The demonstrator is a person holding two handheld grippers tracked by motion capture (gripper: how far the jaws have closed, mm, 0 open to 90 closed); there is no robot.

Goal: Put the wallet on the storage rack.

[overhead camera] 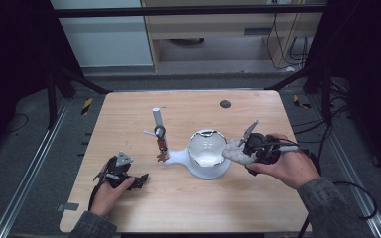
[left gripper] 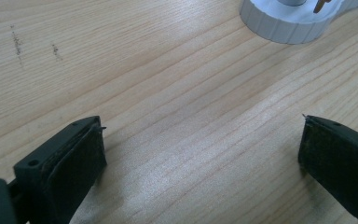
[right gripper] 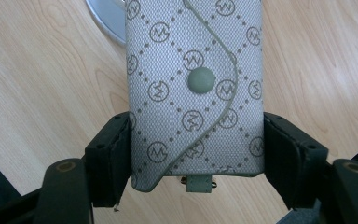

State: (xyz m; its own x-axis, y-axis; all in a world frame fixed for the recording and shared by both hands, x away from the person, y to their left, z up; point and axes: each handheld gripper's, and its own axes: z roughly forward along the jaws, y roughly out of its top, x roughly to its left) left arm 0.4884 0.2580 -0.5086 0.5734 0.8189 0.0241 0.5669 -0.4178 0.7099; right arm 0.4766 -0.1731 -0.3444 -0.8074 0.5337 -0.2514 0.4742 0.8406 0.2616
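High view: wooden table (overhead camera: 188,198), near half bare; white stand (overhead camera: 201,166) at centre with tilted bowl (overhead camera: 207,147); right gripper (overhead camera: 245,151) clamped across a grey monogram pouch (right gripper: 196,88) beside the bowl's rim; left gripper (overhead camera: 140,181), jaws apart, low over bare wood.

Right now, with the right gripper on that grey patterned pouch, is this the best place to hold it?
Probably yes. The right gripper clamps the pouch across its narrow width near the bottom end, one pad on each long edge. Those edges are straight and parallel, so the fingers sit flat. Coming in from the tab end keeps the snap flap free and the length pointing toward the white bowl.
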